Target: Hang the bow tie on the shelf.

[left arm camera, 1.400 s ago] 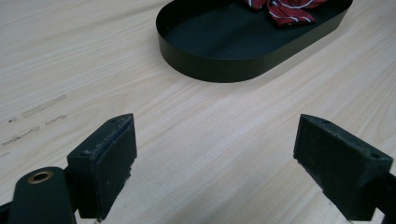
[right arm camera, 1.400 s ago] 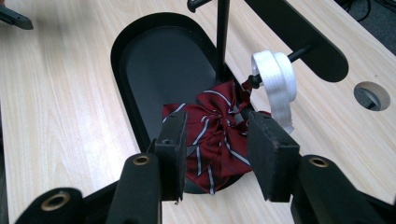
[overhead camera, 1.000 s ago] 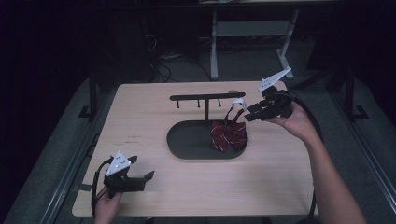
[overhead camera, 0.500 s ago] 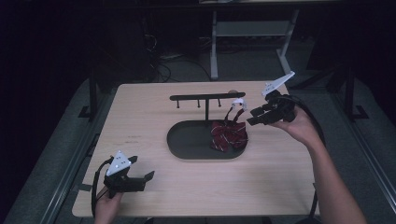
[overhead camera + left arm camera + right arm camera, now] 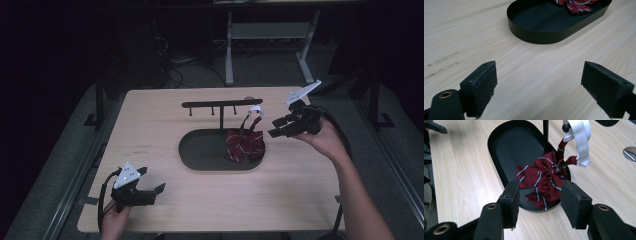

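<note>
Near the front left corner of the pale wooden surface (image 5: 150, 125), the left hand-held gripper (image 5: 145, 192) rests low in the person's left hand (image 5: 114, 222), its jaws spread wide with nothing between them; its own view shows bare wood grain between the two black pads (image 5: 482, 85). Toward the middle of the surface sits a black oval metal tray (image 5: 200, 152) with a thin black T-shaped hanger stand (image 5: 221, 106) rising from it. A dark red bow tie with thin white stripes (image 5: 245, 145) lies in the tray's right end, its white strap (image 5: 255, 110) looped over the stand's right tip. By the right edge, the right hand-held gripper (image 5: 274, 127) hangs above the surface, just beside the bow tie, jaws partly open and empty
</note>
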### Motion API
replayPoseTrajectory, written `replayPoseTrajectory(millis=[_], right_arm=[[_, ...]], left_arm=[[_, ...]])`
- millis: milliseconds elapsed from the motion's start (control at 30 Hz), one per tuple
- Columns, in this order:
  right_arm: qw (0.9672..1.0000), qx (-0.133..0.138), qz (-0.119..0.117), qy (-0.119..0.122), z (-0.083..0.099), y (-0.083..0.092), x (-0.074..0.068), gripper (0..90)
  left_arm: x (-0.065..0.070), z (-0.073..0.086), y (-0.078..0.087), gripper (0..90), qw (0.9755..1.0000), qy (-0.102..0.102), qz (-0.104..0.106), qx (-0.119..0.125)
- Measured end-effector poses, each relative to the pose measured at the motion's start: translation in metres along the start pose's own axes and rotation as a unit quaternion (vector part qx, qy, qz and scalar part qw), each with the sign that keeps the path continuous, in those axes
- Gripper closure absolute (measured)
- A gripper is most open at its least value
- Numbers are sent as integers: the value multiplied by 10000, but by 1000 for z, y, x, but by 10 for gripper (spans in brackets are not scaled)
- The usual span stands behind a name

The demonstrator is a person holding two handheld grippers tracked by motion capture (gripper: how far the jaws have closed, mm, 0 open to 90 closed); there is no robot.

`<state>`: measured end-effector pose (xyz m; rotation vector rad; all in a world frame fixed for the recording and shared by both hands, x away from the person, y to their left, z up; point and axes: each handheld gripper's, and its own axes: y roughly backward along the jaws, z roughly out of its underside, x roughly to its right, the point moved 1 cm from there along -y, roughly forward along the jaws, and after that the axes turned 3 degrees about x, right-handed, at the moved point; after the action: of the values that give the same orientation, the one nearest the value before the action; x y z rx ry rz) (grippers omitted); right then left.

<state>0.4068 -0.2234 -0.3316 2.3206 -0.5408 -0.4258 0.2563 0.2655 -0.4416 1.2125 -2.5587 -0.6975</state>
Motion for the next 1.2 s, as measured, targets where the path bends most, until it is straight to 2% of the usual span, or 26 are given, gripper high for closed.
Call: replayPoseTrajectory(millis=[133,333,1200], right_arm=[[9999,-63,-23,-82,4,0,0,485],[10000,-32,-30,-74,12,1,1,482],[9993,-47,24,-362,40,2,1,412]], left_arm=[[0,0,0,130,10000,-15,1,2],[0,0,0,130,10000,-16,-5,-1],[0,0,0,130,10000,-18,-13,-6]])
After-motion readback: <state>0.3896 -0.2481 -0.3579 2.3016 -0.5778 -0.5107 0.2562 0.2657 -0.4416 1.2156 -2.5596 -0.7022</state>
